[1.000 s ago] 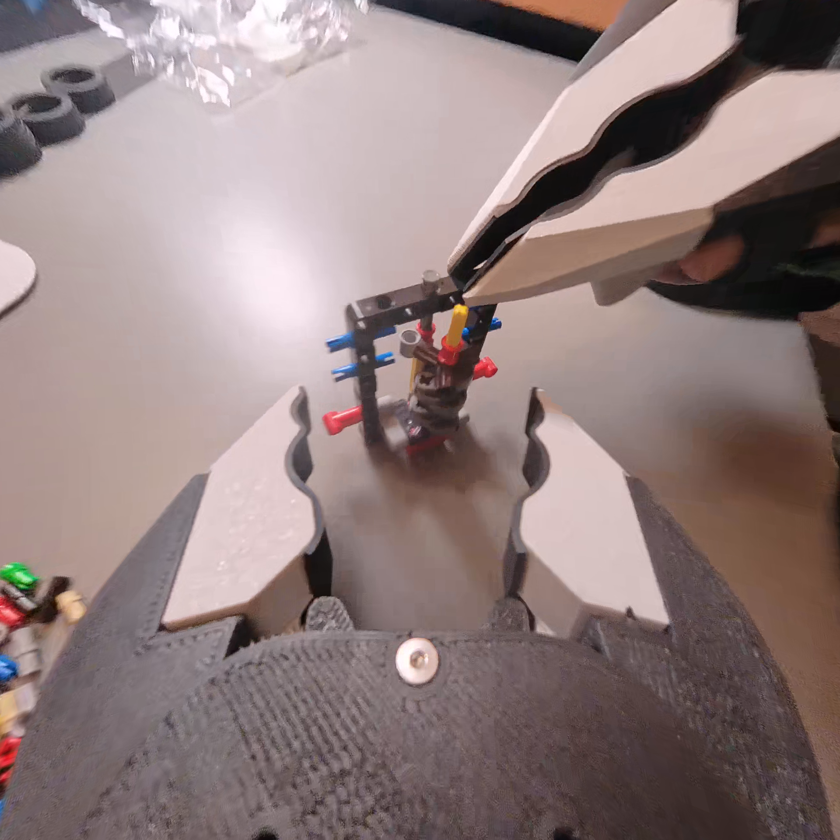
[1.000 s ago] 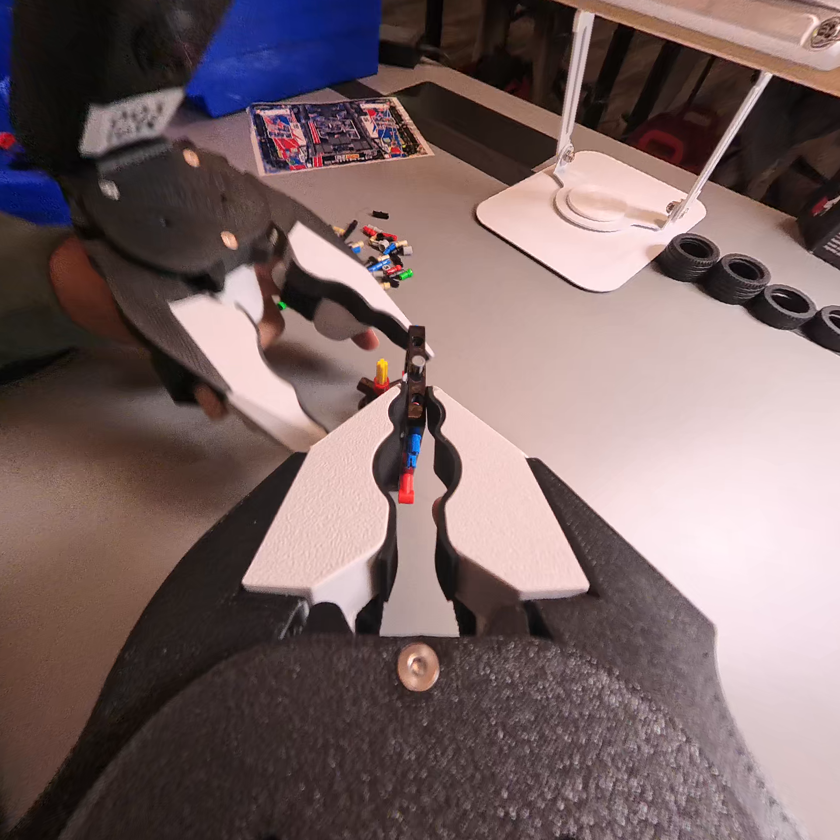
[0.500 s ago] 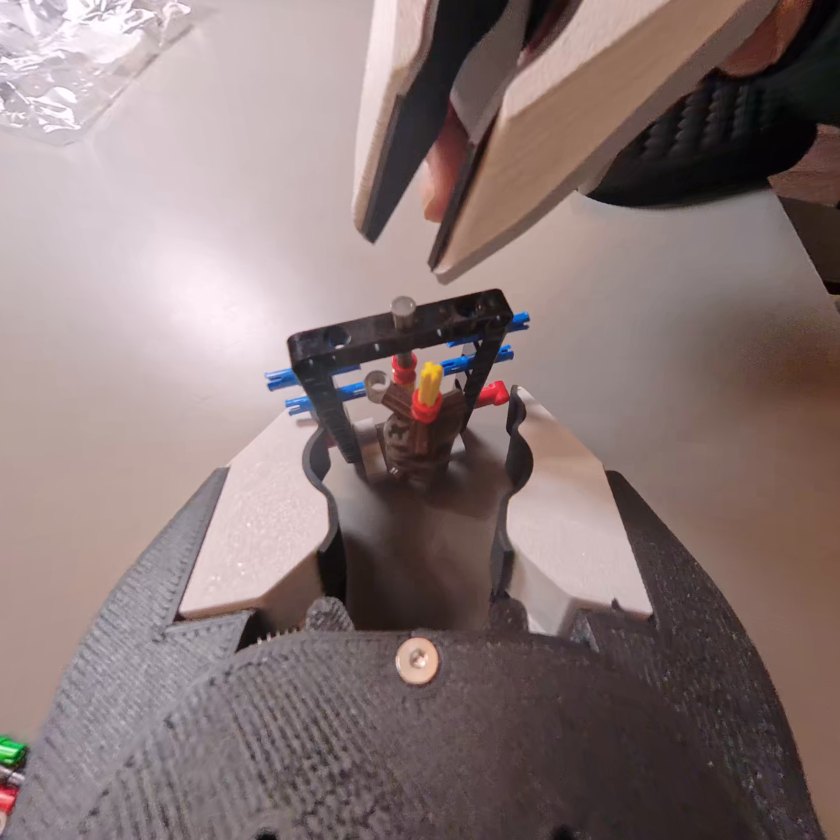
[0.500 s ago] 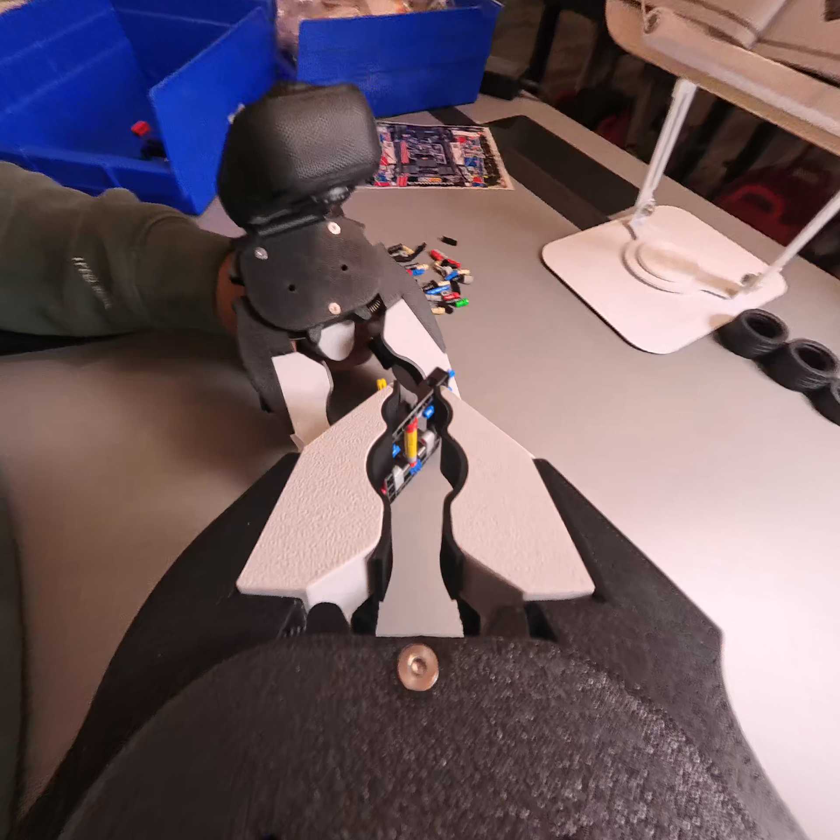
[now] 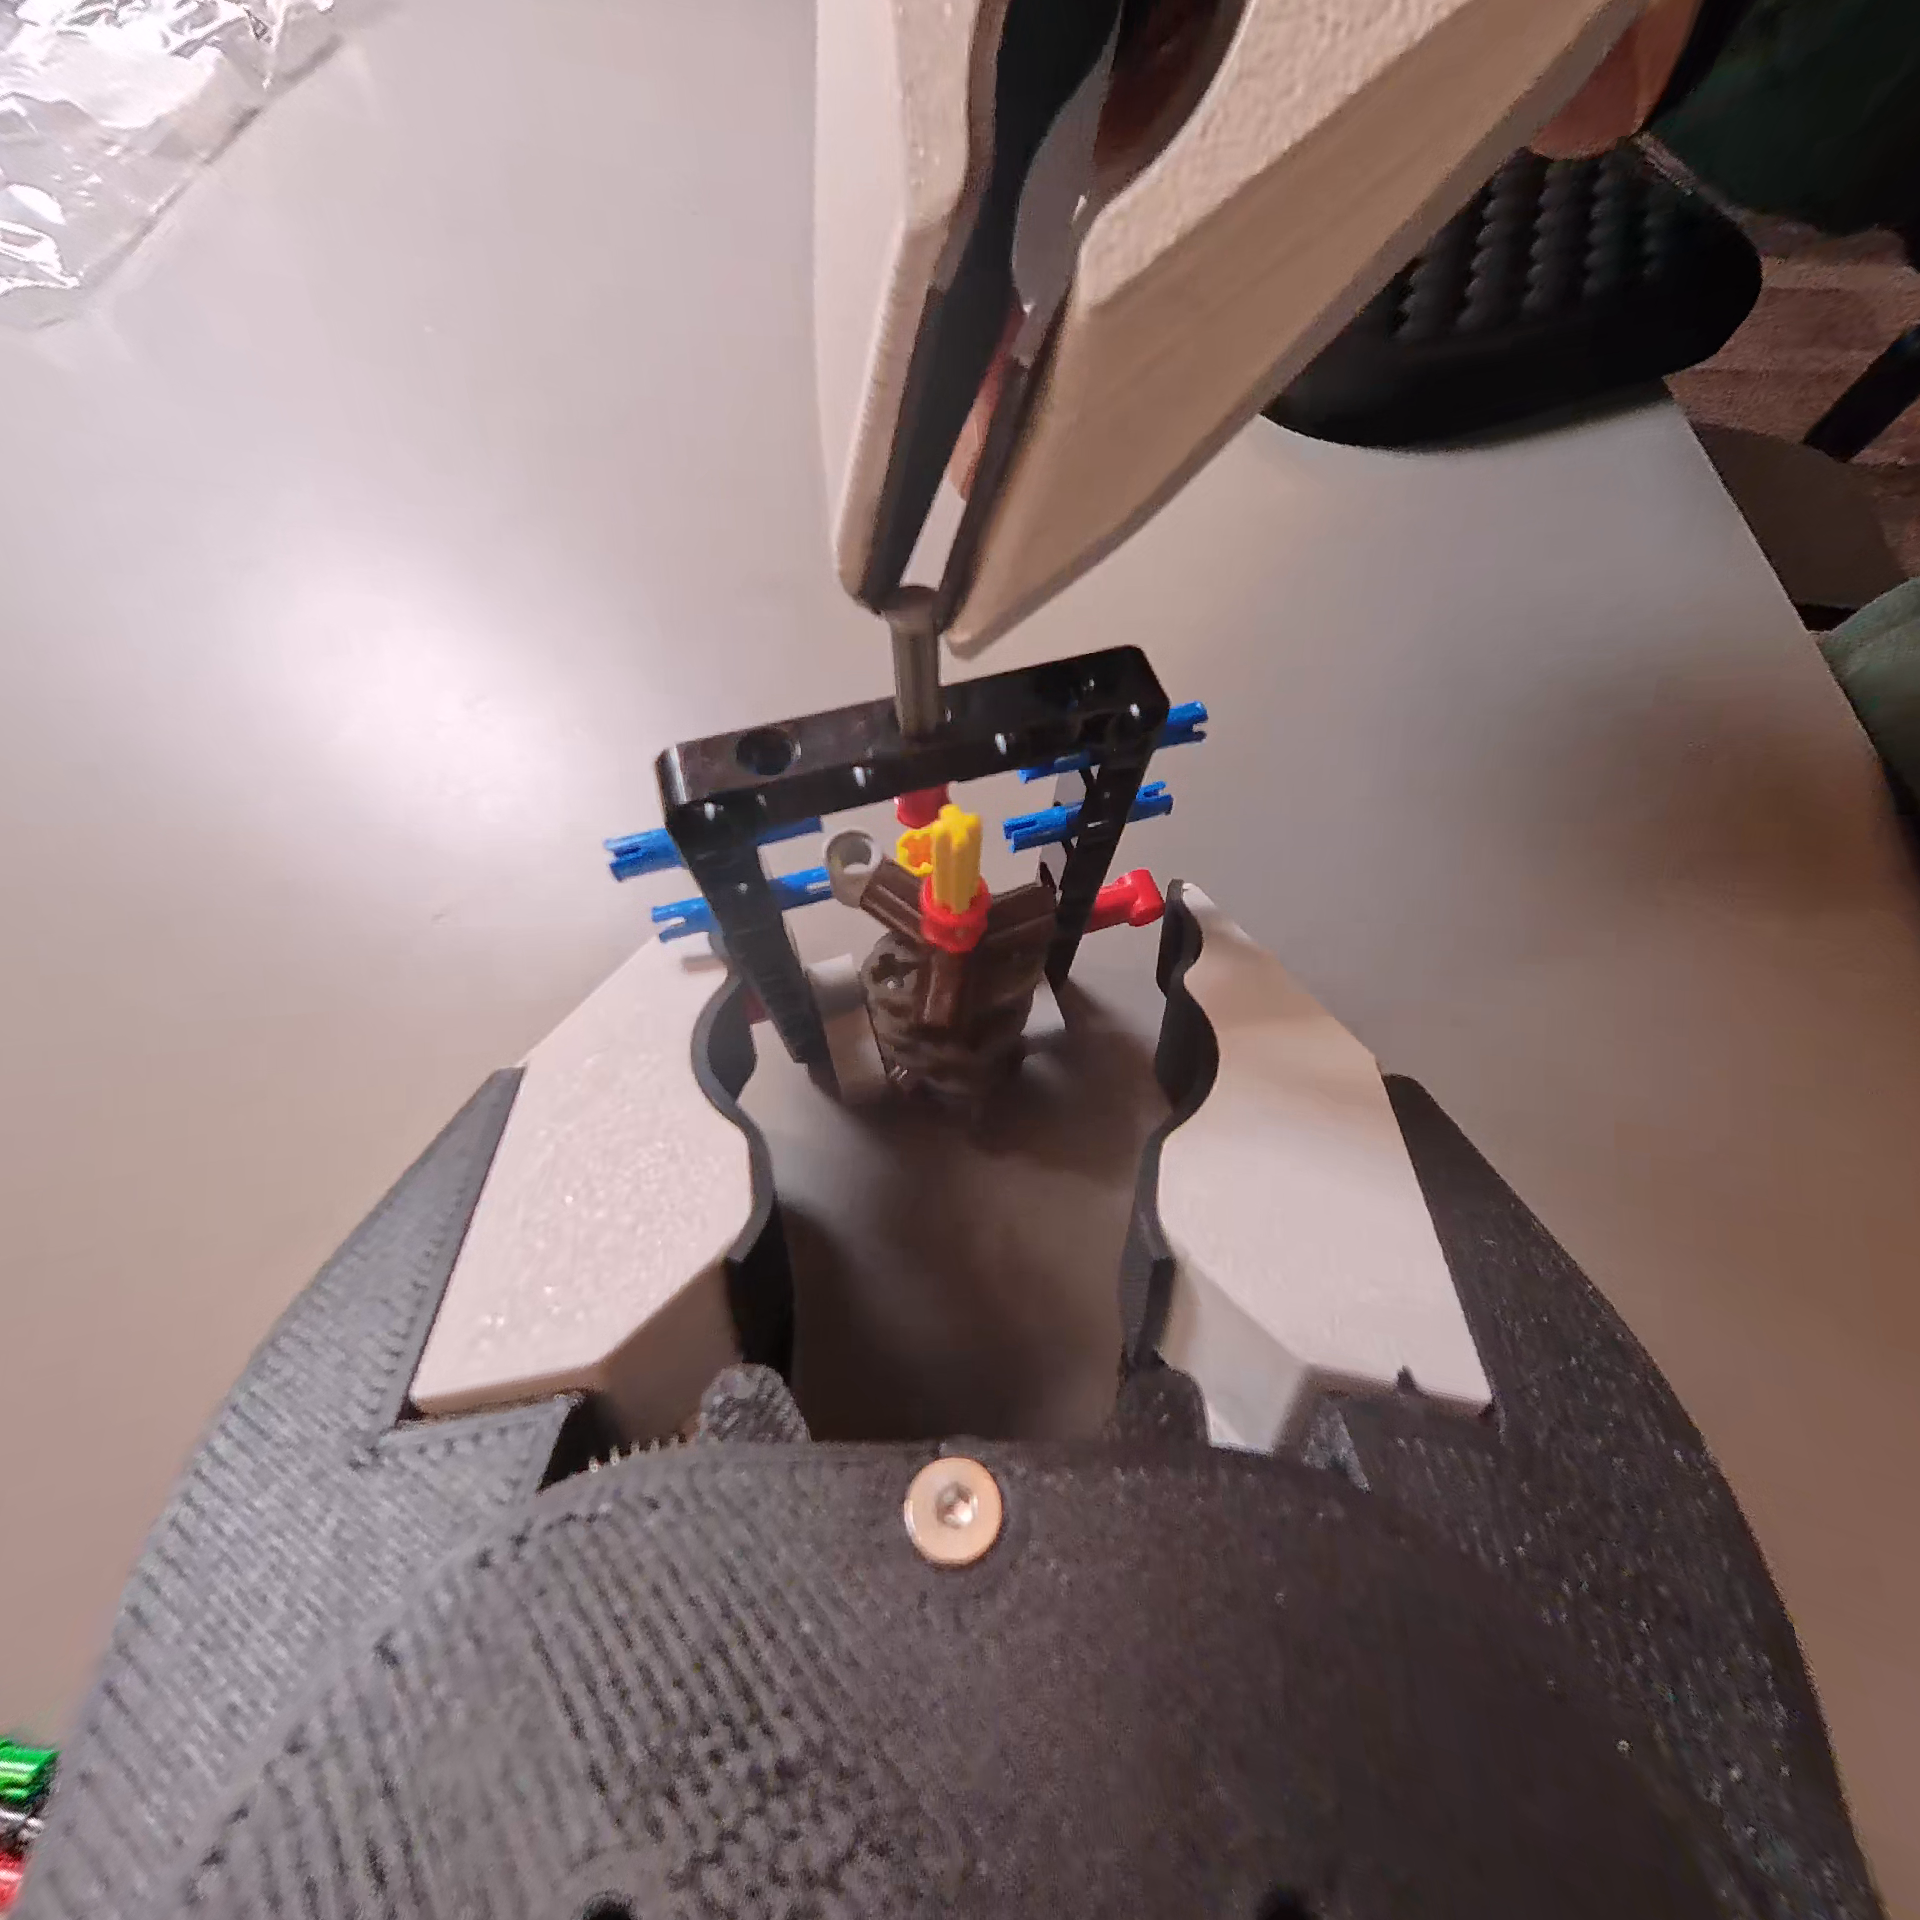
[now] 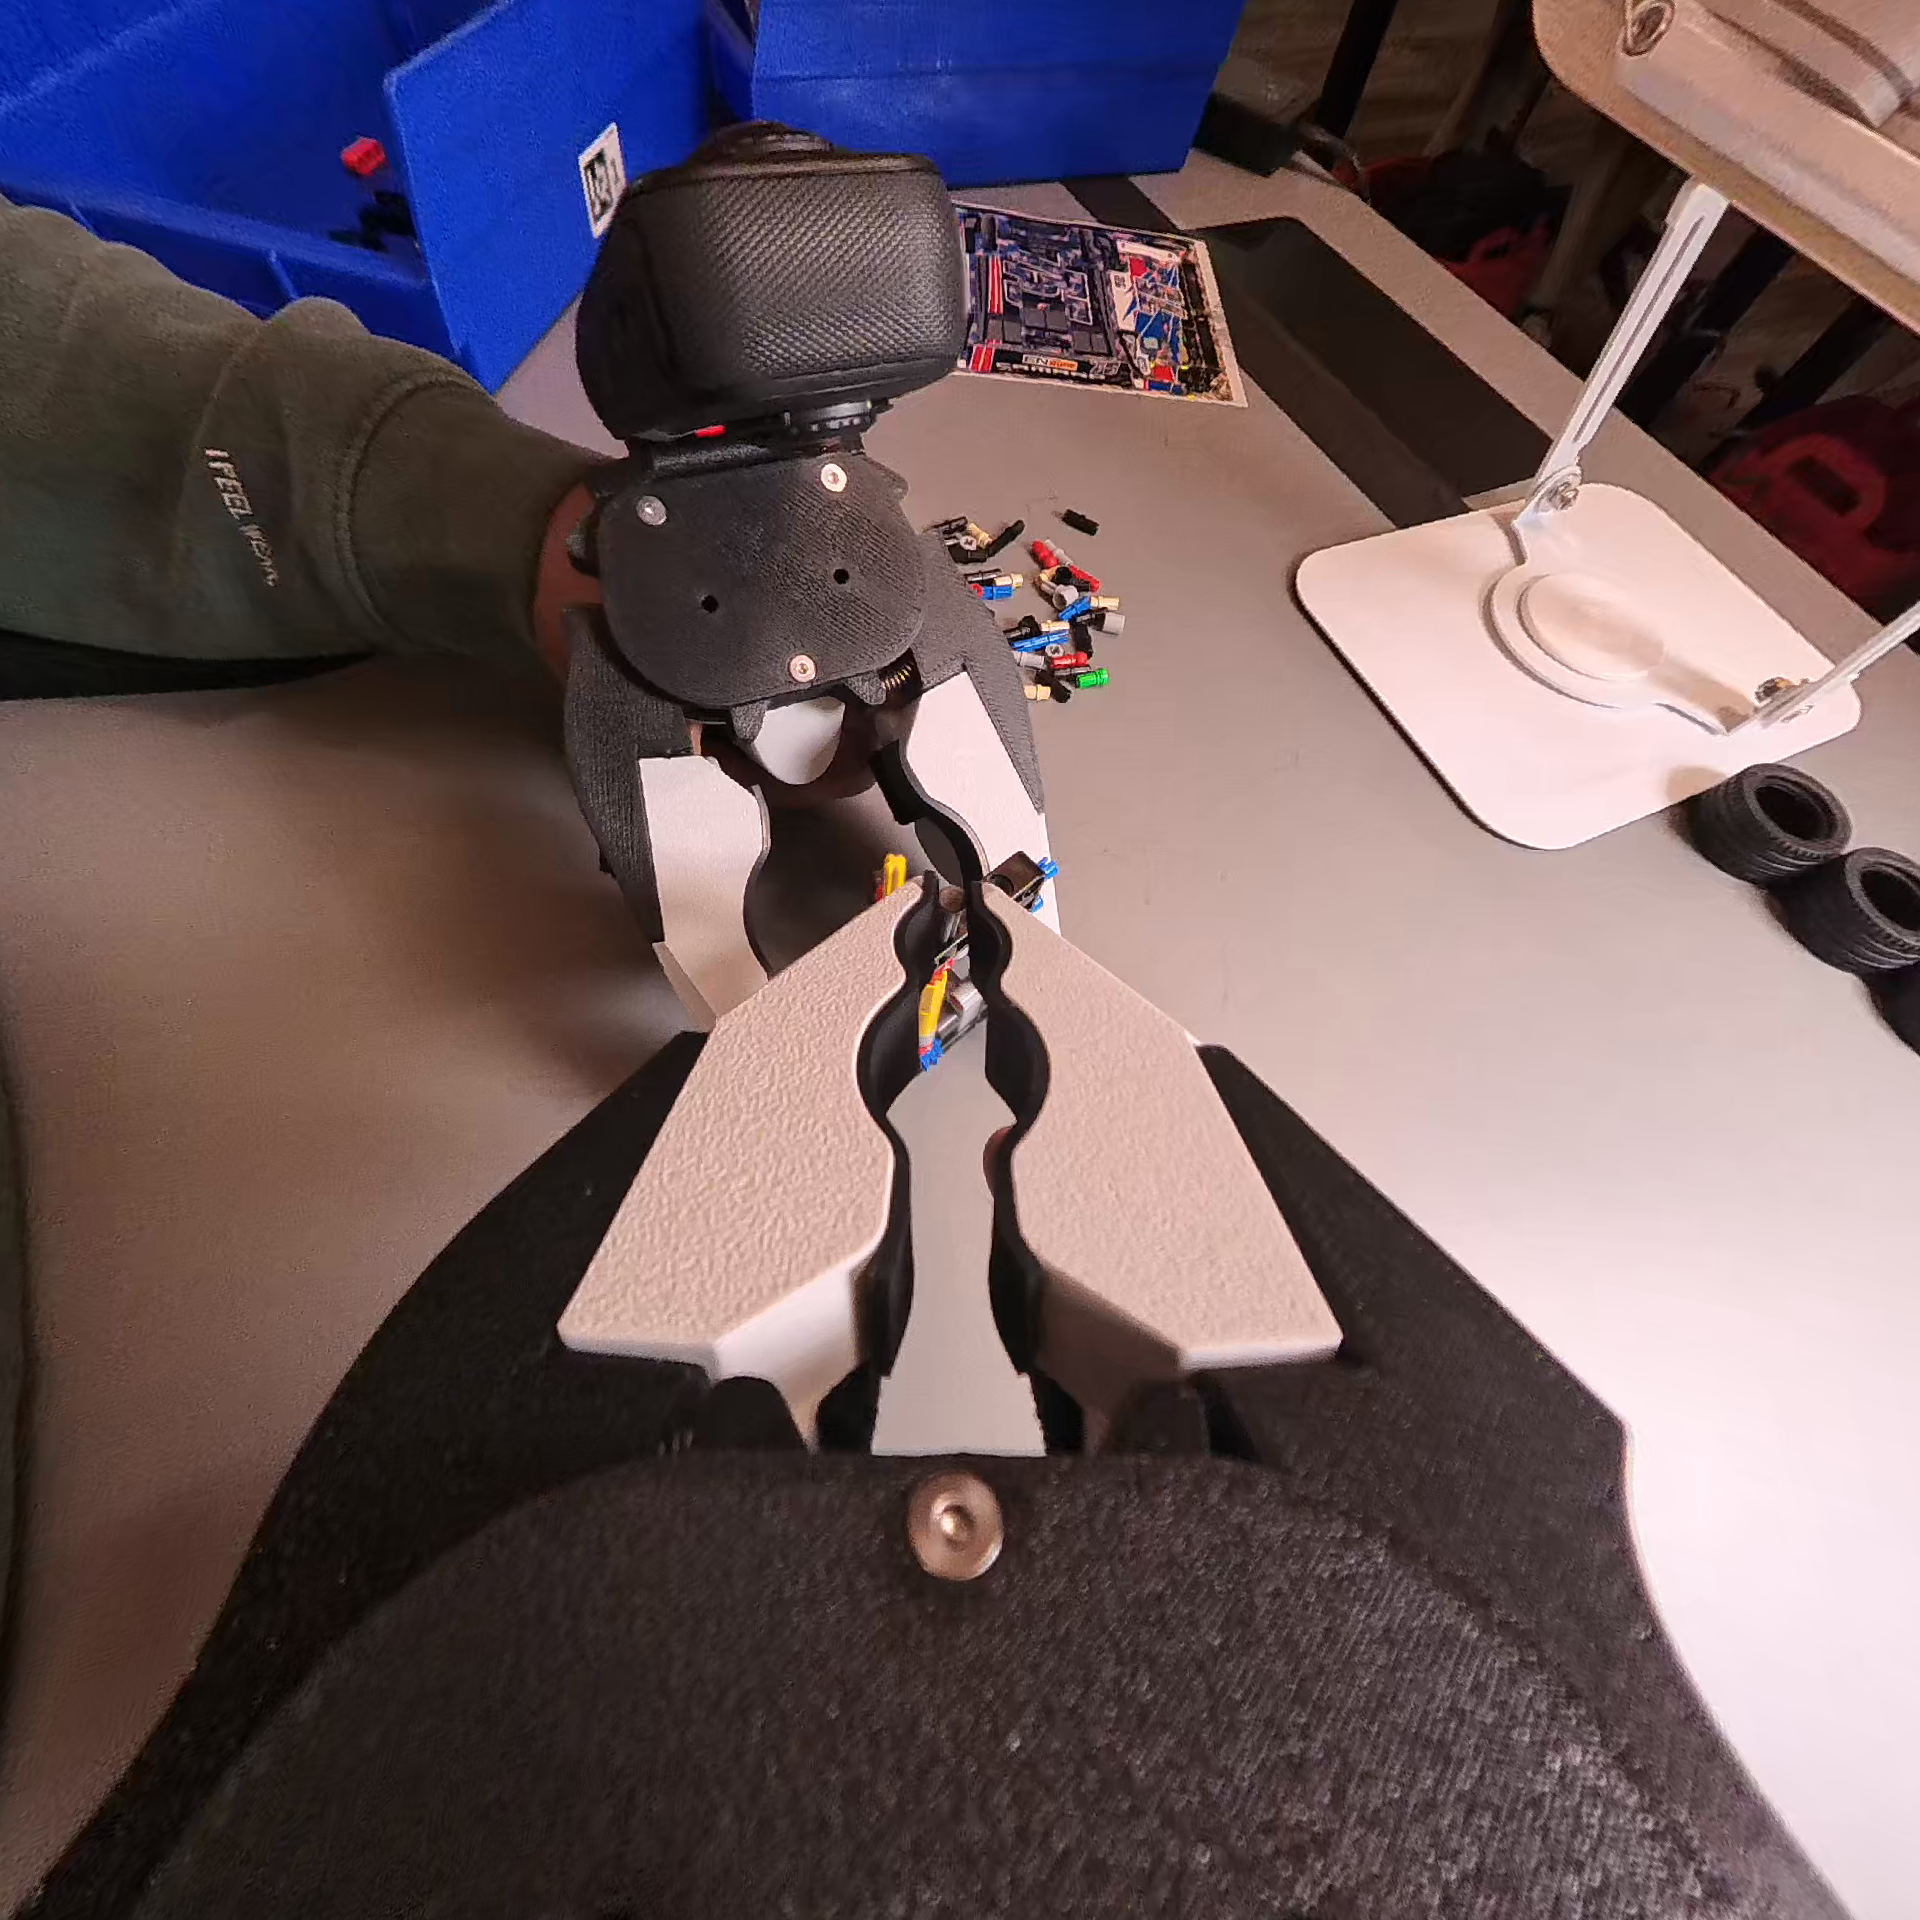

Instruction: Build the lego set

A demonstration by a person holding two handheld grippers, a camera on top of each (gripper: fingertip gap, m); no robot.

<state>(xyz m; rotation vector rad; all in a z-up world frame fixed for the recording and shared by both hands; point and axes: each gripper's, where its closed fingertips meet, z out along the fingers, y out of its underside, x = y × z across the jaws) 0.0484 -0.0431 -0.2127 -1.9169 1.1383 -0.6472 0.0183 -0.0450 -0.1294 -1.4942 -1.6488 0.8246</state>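
At the bottom of the left wrist view, the left gripper [image 5: 956, 997] stands with its jaws wide apart, its two white fingers flanking the base of a small Lego assembly [image 5: 925, 883] at the centre of the frame without visibly touching it. The assembly stands upright on the grey table [image 5: 364, 520]: a black frame of beams studded with blue pins [image 5: 1101, 821] and red pins, enclosing a dark brown core topped by a yellow axle [image 5: 954, 852]. From the upper right of the same frame, the right gripper [image 5: 914, 603] reaches down, its jaws narrowed onto the head of a grey pin [image 5: 916, 665] that stands in the frame's top beam. In the right wrist view, that gripper's white fingers [image 6: 1143, 1122] fill the lower centre, nearly closed, with the assembly seen through the slot between them. Just beyond, a person's hand in a green sleeve [image 6: 208, 499] holds the left gripper at centre left. Farther back lie loose Lego pieces [image 6: 1049, 613] at centre, a white lamp base [image 6: 1558, 665] and black rubber tyres [image 6: 1818, 852] at right, a printed sticker sheet [image 6: 1091, 301] and blue bins [image 6: 312, 156] along the top. Crumpled clear plastic [image 5: 94, 125] sits in the upper left of the left wrist view.
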